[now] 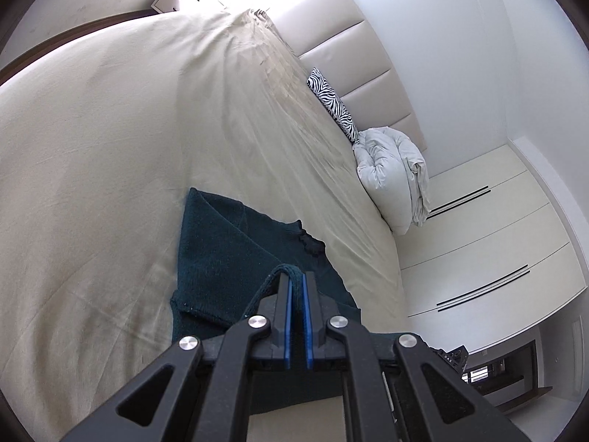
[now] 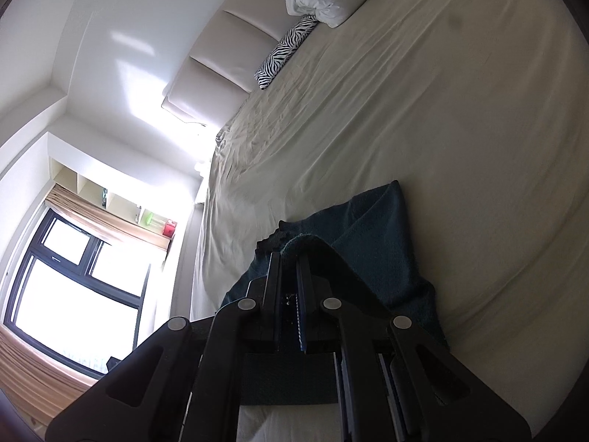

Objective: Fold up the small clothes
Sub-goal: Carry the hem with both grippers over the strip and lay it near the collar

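The left gripper (image 1: 296, 276) has its two blue-lined fingers (image 1: 288, 305) drawn almost together, with only a narrow slit between them, and a raised fold of the dark teal knitted garment (image 1: 221, 254) is pinched between the tips, its ribbed edge curling over the top of the left finger. The right gripper (image 2: 289, 258) is likewise nearly closed on the same garment (image 2: 379, 243), a bunched hem of the knit arching over its fingertips (image 2: 274, 276); the inner faces are in shadow there, so how tightly the cloth is gripped cannot be told beyond that narrow gap. The garment looks like a small sweater or similar knit, coarse in texture, deep blue-green, lying partly folded on itself with a diagonal crease running across it and a darker ragged bit of trim at one edge. It lies on the cream bedsheet (image 1: 110, 147) near the edge of the bed, directly under and ahead of both grippers, its lifted parts rising off the sheet to the fingers. Farther off along the padded headboard (image 1: 353, 55), a zebra-print cushion (image 1: 333, 103) lies just beside a crumpled white duvet (image 1: 390, 176). White wardrobe doors (image 1: 497, 221) stand beyond the bed in the left view, and a dark-framed window (image 2: 73, 287) shows in the right.
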A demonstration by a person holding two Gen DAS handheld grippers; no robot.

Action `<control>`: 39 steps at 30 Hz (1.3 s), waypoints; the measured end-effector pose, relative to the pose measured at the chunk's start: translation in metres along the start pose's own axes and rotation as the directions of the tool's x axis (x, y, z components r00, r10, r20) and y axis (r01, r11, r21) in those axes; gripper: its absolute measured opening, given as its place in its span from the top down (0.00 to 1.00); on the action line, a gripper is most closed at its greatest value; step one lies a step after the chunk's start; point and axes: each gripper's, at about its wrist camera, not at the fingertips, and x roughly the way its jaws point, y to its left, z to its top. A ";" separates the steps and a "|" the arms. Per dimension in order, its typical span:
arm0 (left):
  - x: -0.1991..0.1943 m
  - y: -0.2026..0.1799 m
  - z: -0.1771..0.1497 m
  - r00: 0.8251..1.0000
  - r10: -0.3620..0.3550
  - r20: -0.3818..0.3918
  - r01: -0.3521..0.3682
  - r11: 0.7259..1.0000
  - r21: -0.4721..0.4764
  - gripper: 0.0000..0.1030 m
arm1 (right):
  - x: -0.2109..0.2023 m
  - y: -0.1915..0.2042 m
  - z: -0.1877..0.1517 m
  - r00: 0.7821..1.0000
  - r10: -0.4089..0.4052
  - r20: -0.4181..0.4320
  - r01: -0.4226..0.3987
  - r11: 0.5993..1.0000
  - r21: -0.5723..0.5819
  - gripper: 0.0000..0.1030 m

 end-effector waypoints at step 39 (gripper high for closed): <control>0.114 0.040 0.055 0.990 0.138 0.019 -0.139 0.990 0.011 0.49 | 0.198 -0.056 0.075 0.962 -0.268 0.046 0.270 0.963 -0.017 0.45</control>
